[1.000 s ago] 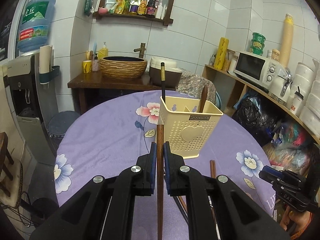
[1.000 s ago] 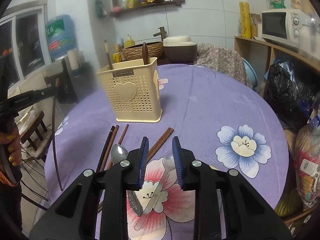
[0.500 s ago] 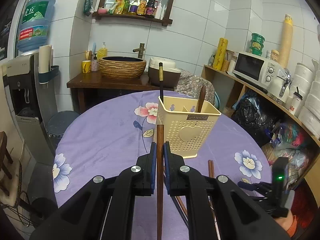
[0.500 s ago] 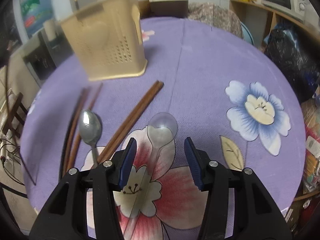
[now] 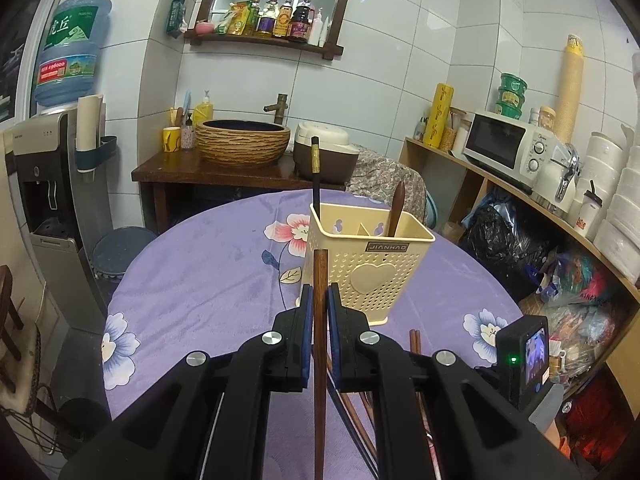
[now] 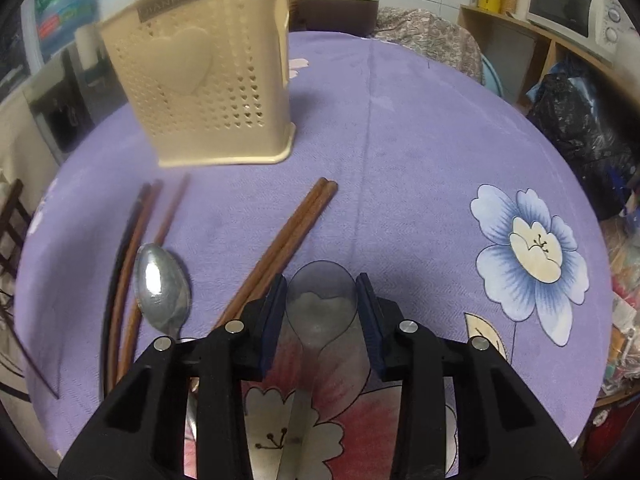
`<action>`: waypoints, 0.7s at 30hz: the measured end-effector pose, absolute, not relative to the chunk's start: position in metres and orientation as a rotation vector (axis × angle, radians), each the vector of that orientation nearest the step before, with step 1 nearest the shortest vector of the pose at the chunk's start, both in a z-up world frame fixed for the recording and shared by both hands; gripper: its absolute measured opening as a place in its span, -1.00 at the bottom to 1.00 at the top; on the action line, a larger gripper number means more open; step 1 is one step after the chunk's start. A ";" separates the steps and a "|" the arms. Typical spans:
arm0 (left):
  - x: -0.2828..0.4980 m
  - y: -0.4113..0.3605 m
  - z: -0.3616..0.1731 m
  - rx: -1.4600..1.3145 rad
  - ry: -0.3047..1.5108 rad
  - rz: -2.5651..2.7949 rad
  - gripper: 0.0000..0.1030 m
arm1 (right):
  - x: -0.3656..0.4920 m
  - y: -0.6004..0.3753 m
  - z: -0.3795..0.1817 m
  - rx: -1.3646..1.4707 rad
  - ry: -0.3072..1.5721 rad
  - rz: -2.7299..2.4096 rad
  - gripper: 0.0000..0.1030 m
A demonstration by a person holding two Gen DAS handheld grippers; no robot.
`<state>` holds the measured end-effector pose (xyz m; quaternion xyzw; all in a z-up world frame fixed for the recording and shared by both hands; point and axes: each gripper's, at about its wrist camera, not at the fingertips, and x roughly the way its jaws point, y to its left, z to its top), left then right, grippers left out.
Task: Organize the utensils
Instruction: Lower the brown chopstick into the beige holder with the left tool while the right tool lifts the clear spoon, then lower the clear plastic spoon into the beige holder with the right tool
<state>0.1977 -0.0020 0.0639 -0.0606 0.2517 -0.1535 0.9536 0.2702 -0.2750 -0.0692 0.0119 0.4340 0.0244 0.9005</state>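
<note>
My left gripper [image 5: 319,300] is shut on a brown wooden chopstick [image 5: 320,280], held upright above the table, in front of the cream utensil holder [image 5: 368,268]. The holder has a black chopstick [image 5: 315,176] and a brown utensil handle [image 5: 396,210] in it. My right gripper [image 6: 321,300] is open, low over the table, its jaws on either side of the bowl of a clear plastic spoon [image 6: 321,304]. A metal spoon [image 6: 162,288], a pair of brown chopsticks [image 6: 288,240] and more chopsticks [image 6: 132,240] lie on the purple cloth. The holder [image 6: 200,68] stands behind them.
The round table has a purple flowered cloth [image 6: 420,140]. The right gripper's body [image 5: 524,360] shows at the table's right edge in the left wrist view. A shelf with a microwave [image 5: 504,148] stands to the right, a sink counter [image 5: 240,152] behind.
My right gripper has tilted down, opened wider and come low around the clear spoon's bowl. My left gripper has drawn back slightly from the holder, still holding the chopstick.
</note>
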 end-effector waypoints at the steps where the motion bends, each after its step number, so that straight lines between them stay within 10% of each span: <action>1: 0.197 -0.002 0.065 -0.123 0.505 -0.311 -0.84 | 0.265 -0.279 -0.064 0.046 0.876 0.067 -0.29; 21: 0.186 0.001 0.083 -0.135 0.434 -0.312 -0.84 | 0.193 -0.325 0.037 0.122 0.580 0.169 -0.30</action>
